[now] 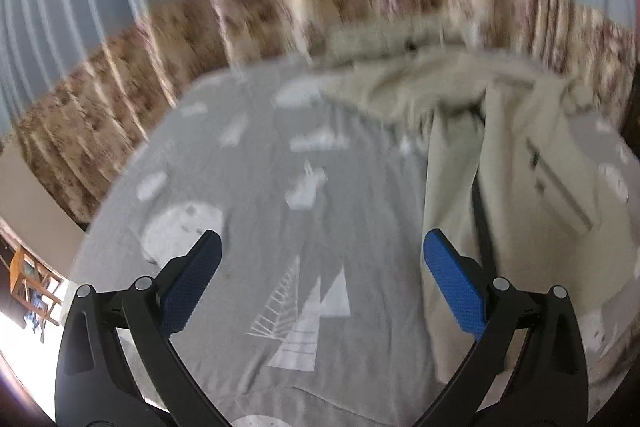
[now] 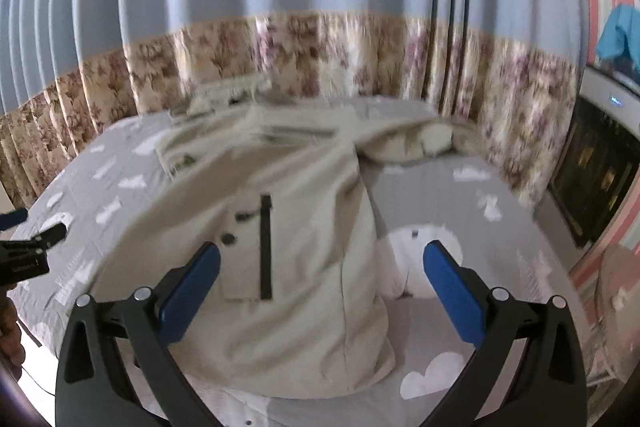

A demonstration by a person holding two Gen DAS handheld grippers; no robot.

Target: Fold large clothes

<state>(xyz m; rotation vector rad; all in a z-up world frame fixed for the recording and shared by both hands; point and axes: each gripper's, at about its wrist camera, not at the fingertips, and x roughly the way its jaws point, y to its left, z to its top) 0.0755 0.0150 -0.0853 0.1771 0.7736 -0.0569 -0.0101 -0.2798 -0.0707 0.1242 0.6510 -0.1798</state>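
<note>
A large beige jacket point(image 2: 288, 227) with a dark zip and a flap pocket lies spread on a bed with a grey patterned sheet point(image 2: 480, 227). Its hood end lies toward the far side. In the left wrist view the jacket point(image 1: 520, 155) lies to the right. My left gripper point(image 1: 322, 247) is open and empty above the bare sheet point(image 1: 280, 227), left of the jacket's edge. My right gripper point(image 2: 322, 259) is open and empty above the jacket's near hem. The left gripper also shows at the left edge of the right wrist view point(image 2: 28, 251).
A curtain point(image 2: 280, 7), blue above and floral below, hangs behind the bed. A dark cabinet point(image 2: 592, 163) stands at the right. A wooden chair point(image 1: 32, 283) shows at the far left beyond the bed edge.
</note>
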